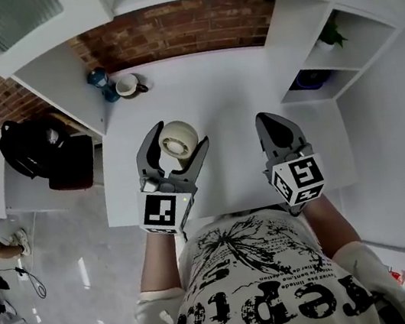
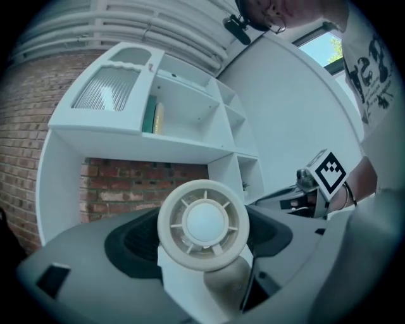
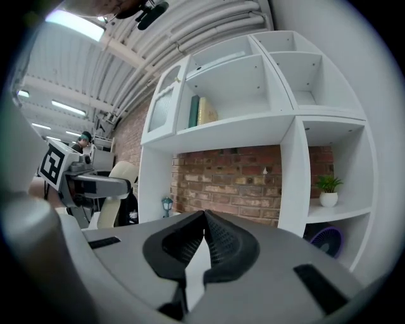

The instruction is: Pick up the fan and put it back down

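**Head view:** The left tongs (image 1: 179,139) close on the cream fan (image 1: 181,131), one jaw on each side of its round head, over the white desk (image 1: 222,96). The right tongs (image 1: 272,121) are beside them, well apart, with the jaws together and nothing between them. Far beyond the left tongs, at the back of the desk, a mug (image 1: 128,85) stands just beside a small blue lantern (image 1: 101,83). Beyond and to the right of the right tongs, a shelf unit holds a potted plant (image 1: 331,34), with a purple round object (image 1: 312,77) in the compartment below.

**Left gripper view:** The fan (image 2: 202,223) fills the gap of the left tongs (image 2: 204,236), grille facing the camera, with the dark pads against its rim on both sides. Its stem drops down between the jaws. Whether its base touches the desk cannot be told. To the right, the right tongs (image 2: 302,193) show side-on. Beyond the jaws are a brick wall (image 2: 136,186) and white shelves holding books (image 2: 155,118).

**Right gripper view:** The right tongs (image 3: 204,219) are closed tip to tip and hold nothing. Off to their left, the left tongs (image 3: 95,184) carry the fan (image 3: 122,172). Ahead are the lantern (image 3: 167,204) and the brick wall (image 3: 240,183). To the right of the jaws are the plant (image 3: 328,188) and, below it, the purple object (image 3: 328,241). Books (image 3: 202,111) stand on a shelf above.
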